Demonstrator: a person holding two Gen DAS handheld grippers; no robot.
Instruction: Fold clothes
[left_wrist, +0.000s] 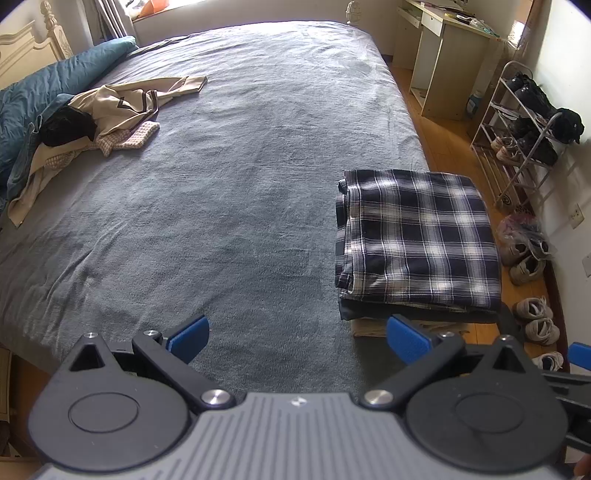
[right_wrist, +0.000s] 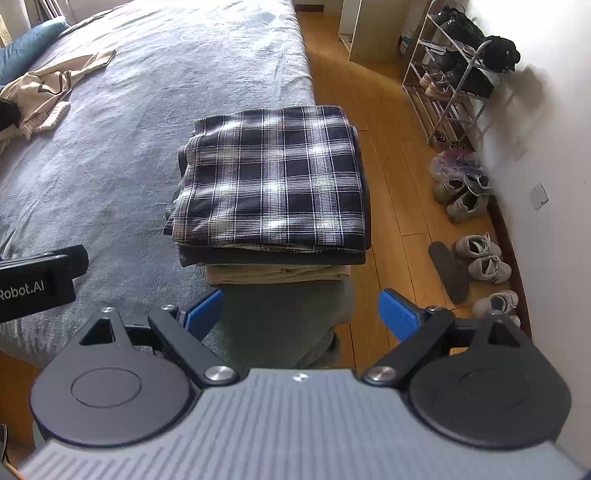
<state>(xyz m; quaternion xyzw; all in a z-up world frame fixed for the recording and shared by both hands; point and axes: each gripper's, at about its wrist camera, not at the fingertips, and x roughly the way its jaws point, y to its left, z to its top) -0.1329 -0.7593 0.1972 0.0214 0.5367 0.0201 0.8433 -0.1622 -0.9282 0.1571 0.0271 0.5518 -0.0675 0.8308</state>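
Note:
A folded navy-and-white plaid garment (left_wrist: 419, 236) (right_wrist: 273, 177) tops a neat stack at the bed's right edge, over a dark folded piece (right_wrist: 273, 256) and a tan one (right_wrist: 277, 275). A heap of unfolded clothes (left_wrist: 110, 110) (right_wrist: 40, 96), beige, black and checked, lies at the far left of the bed. My left gripper (left_wrist: 297, 338) hovers open above the bedspread, left of the stack, holding nothing. My right gripper (right_wrist: 301, 312) is open and empty just in front of the stack, over the bed's corner.
The grey bedspread (left_wrist: 240, 166) covers the bed, with a teal duvet (left_wrist: 40, 85) at the far left. Right of the bed is wooden floor (right_wrist: 391, 177), with a shoe rack (right_wrist: 454, 74), several loose shoes (right_wrist: 480, 258) and a desk (left_wrist: 443, 44). The left gripper's body (right_wrist: 37, 280) shows at the left.

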